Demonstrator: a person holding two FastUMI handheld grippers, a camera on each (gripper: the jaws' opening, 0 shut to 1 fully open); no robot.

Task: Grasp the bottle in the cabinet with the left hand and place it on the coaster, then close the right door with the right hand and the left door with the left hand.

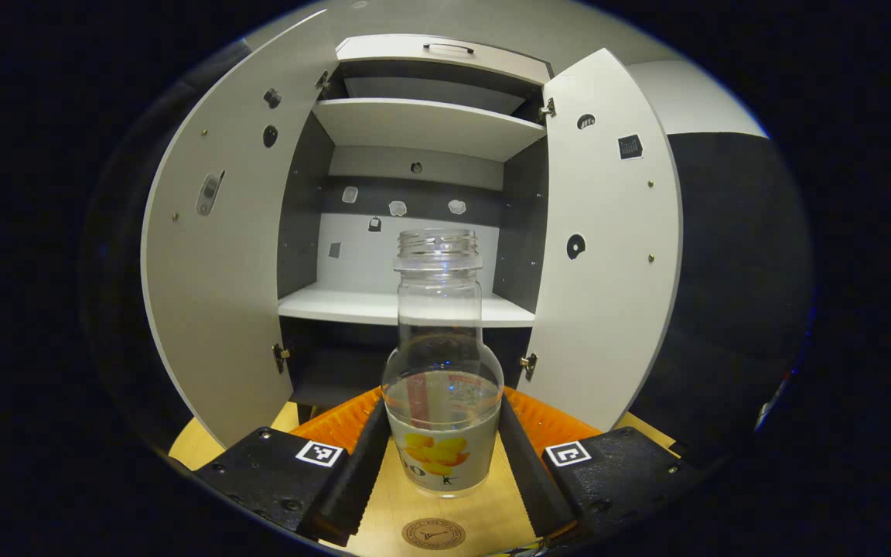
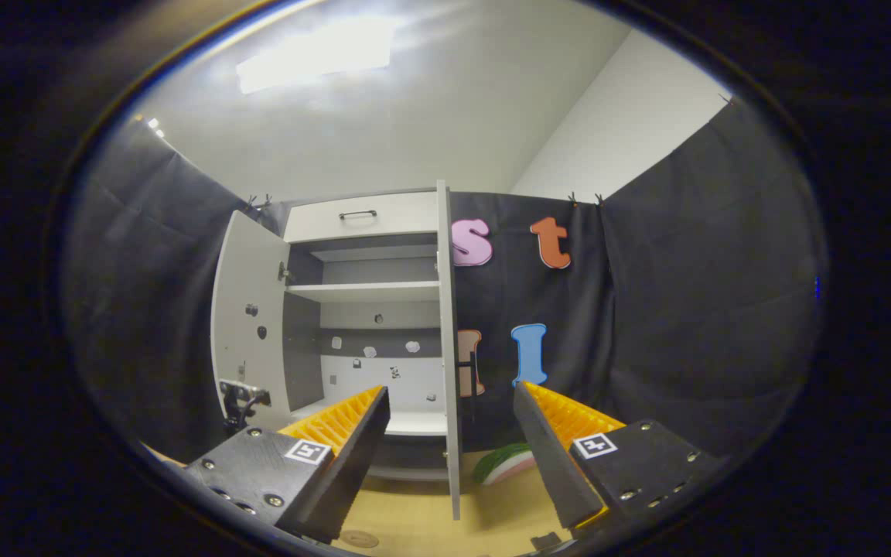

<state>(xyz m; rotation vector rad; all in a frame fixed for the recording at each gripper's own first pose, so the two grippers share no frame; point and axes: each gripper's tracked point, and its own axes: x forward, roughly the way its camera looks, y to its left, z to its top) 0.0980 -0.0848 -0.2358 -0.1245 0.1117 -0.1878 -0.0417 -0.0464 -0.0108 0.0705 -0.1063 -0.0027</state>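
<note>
A clear, uncapped bottle (image 1: 443, 387) with a pale label showing yellow fruit stands upright between the fingers of my left gripper (image 1: 443, 422), which is shut on its lower sides. It is in front of the cabinet (image 1: 414, 309), over the wooden tabletop (image 1: 391, 510). The round brown coaster (image 1: 434, 534) lies on the table just nearer to me than the bottle's base. I cannot tell whether the base touches the table. Both doors are swung open: the left door (image 1: 213, 255) and the right door (image 1: 608, 255). My right gripper (image 2: 452, 394) is open and holds nothing, facing the right door's edge (image 2: 449, 348).
The cabinet has a white middle shelf (image 1: 407, 305), an upper shelf (image 1: 426, 124) and a drawer with a handle (image 2: 358, 214) on top. A green and pink slice-shaped object (image 2: 503, 464) lies on the table right of the door. Black cloth hangs on both sides.
</note>
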